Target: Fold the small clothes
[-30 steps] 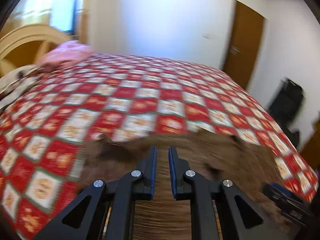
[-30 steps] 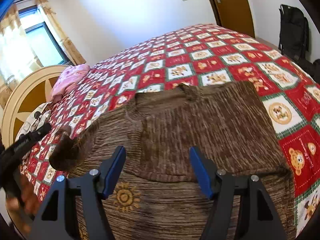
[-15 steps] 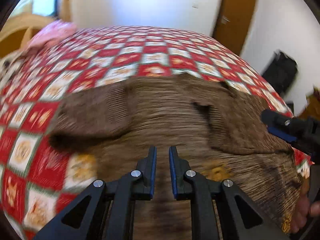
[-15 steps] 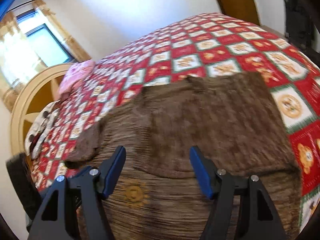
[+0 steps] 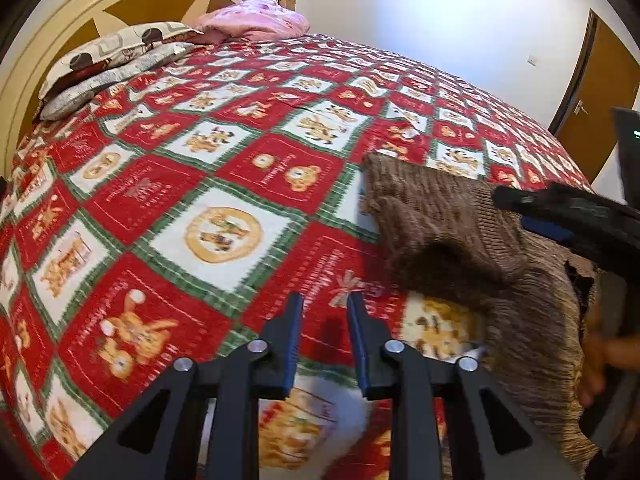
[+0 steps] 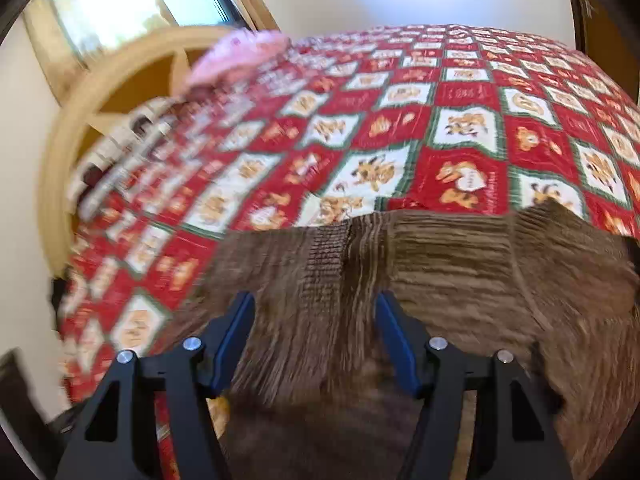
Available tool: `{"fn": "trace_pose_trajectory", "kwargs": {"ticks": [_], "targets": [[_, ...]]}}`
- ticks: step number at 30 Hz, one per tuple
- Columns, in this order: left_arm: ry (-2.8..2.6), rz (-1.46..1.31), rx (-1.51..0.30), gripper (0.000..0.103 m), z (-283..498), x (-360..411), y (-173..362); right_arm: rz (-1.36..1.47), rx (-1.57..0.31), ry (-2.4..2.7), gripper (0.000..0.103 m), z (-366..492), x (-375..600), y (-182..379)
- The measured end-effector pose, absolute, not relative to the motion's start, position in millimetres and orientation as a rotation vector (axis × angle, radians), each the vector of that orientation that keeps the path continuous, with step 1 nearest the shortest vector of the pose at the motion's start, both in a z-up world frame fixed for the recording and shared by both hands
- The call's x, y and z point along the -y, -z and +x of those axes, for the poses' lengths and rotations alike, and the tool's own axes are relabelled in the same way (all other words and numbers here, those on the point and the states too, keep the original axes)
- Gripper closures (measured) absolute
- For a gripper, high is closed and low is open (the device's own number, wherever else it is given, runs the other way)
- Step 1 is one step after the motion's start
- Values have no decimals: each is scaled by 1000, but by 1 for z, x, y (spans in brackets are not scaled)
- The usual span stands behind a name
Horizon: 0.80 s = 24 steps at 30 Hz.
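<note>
A small brown knitted sweater lies on the red, white and green patterned bedspread. In the left wrist view it is at the right, one sleeve folded over its body. My left gripper hovers over bare bedspread to the left of the sweater, its jaws a narrow gap apart and empty. The right gripper shows there as a black arm above the sweater. In the right wrist view my right gripper is wide open and empty just above the sweater, near a ribbed cuff.
A pink pillow and patterned pillows lie at the rounded cream headboard. A brown door stands at the far right wall. A hand shows at the right edge.
My left gripper has swung left, off the sweater and over bare bedspread, and its jaws have parted slightly. My right gripper has moved left over the sweater and stays wide open.
</note>
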State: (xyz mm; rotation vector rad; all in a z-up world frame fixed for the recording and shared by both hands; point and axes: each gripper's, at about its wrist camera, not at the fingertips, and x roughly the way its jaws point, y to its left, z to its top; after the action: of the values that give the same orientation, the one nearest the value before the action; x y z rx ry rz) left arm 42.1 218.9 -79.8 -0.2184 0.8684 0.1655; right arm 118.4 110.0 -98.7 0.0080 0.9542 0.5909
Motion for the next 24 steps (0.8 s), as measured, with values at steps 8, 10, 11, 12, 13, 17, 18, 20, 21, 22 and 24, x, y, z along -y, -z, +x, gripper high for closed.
{"fn": "trace_pose_trajectory", "kwargs": {"ticks": [8,10,11,12,13,17,18,20,21,22,24], "targets": [[-159,-237,-795,35,45,-232,81,-112,-946,-563,82,115,-138,118],[-158,-262,-803,35,46,-235,81,-110,-952,-563,88,116,-139,119],[-153,-281,-805,35,46,-237,81,-111,-948,-562,89,114,-138,118],[-147,-293,-803,35,45,-238,79,-111,-942,-564,91,112,-138,116],[-145,-300,-800,35,43,-239,78,-109,-932,-566,91,111,-139,114],[-138,-339,-768,35,39,-242,66,-86,-859,-553,91,97,-131,93],[-139,-341,-760,34,37,-242,63,-73,-842,-552,91,93,-127,86],[-133,-322,-727,34,34,-237,53,-66,-803,-546,91,82,-117,70],[-128,-306,-717,34,33,-234,49,-69,-787,-542,91,78,-114,64],[-125,-294,-712,34,32,-232,47,-69,-771,-542,91,74,-108,55],[-111,-266,-701,34,30,-224,40,-68,-756,-547,91,67,-93,40]]}}
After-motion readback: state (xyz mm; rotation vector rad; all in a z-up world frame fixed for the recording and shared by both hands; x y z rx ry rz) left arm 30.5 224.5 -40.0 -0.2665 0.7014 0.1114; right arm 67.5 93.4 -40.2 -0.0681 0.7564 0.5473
